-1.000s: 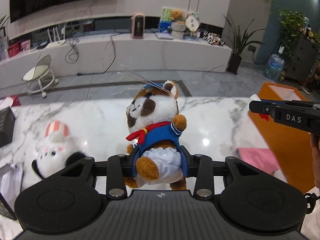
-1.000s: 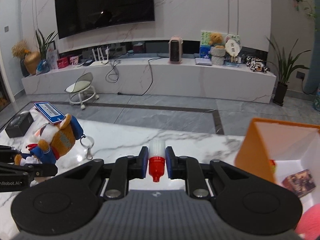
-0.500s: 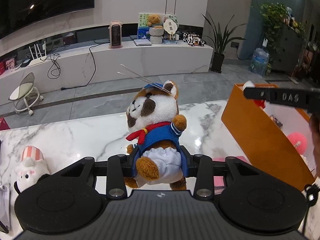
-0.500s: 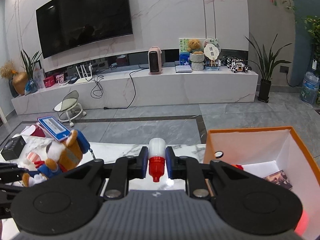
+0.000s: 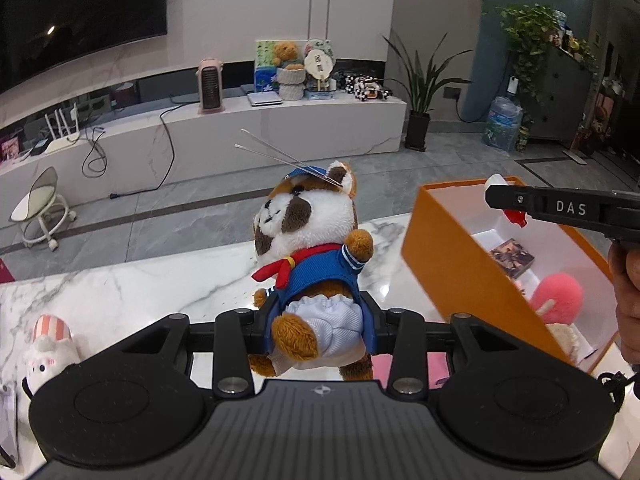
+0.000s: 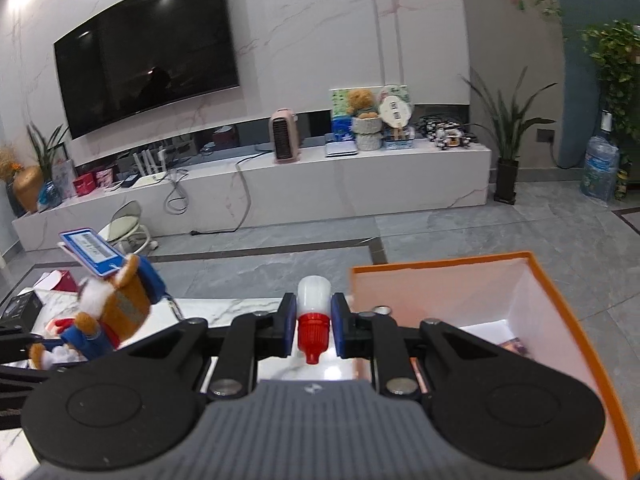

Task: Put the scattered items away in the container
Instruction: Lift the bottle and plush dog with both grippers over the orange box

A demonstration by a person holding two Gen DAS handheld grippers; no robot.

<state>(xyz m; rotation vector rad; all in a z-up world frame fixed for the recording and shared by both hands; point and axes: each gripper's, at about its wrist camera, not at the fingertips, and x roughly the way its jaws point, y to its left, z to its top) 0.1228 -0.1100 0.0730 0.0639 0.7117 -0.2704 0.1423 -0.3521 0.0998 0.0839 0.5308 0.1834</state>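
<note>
The marble tabletop [image 5: 168, 292] carries the orange container [image 5: 452, 268], which stands open at the right with a picture card and a pink fluffy thing already lying inside. Next in size, the plush raccoon [image 5: 316, 264] in its blue sailor top sits upright in the left gripper [image 5: 318, 330], whose jaws are closed on its lower body, carried above the tabletop and just left of the container's near wall. The right gripper [image 6: 314, 330] has its jaws pinched narrow on the small bottle [image 6: 313, 320], white body and red nozzle, nozzle pointing back toward the camera, at about the container's near-left corner; whether it is already past the rim is hard to judge through the fisheye. A smaller white plush with a striped hat [image 5: 48, 344] lies on the tabletop at far left, not yet tidied. The risks, as I judge them: the two grippers converge on one opening, so they could knock together or jostle the wall; the plush's long hang tag [image 6: 90, 254] might snag the rim; and the bottle, let go too early, would land on the tabletop and roll. Compared with half a second ago, both views show the container larger and nearer, the right gripper has moved further over its corner, and the striped-hat plush has slid toward the left edge of the left view.
</note>
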